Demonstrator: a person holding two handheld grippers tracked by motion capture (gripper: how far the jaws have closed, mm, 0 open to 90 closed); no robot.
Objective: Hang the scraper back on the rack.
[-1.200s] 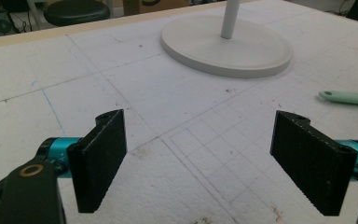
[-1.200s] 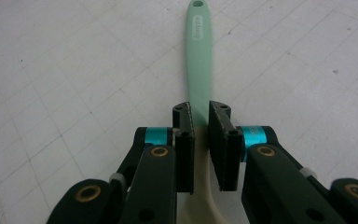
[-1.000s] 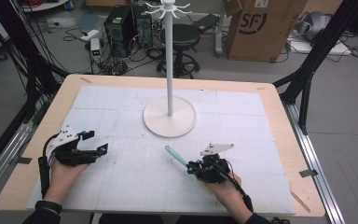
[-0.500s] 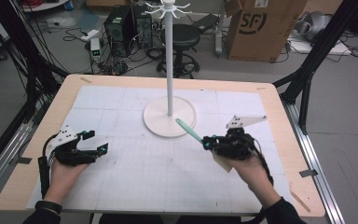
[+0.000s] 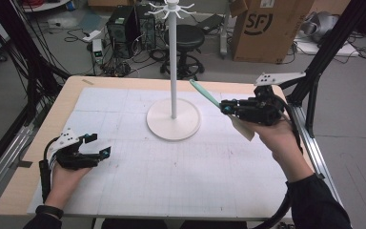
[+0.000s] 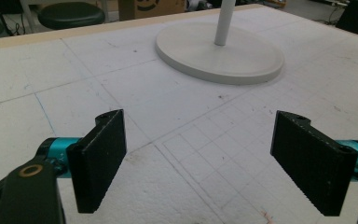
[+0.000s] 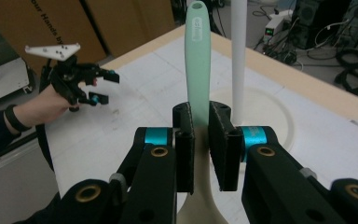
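Mint-green spatula [image 5: 205, 93] with a cream-coloured blade end, sitting in the upper right of the high view, its handle pointing up-left toward the white stand [image 5: 173, 71]; handle tip lying just beside the pole in the picture. Right gripper [image 5: 226, 107] is clamping the spatula [image 7: 197, 56] near the blade, jaws nearly closed on it, as the right gripper view is showing. Left gripper [image 5: 100, 144] is resting at the lower left on the white gridded table [image 5: 181, 176], jaws standing wide open [image 6: 198, 154] with nothing between them. The stand's round base [image 6: 219, 53] is lying ahead, well apart.
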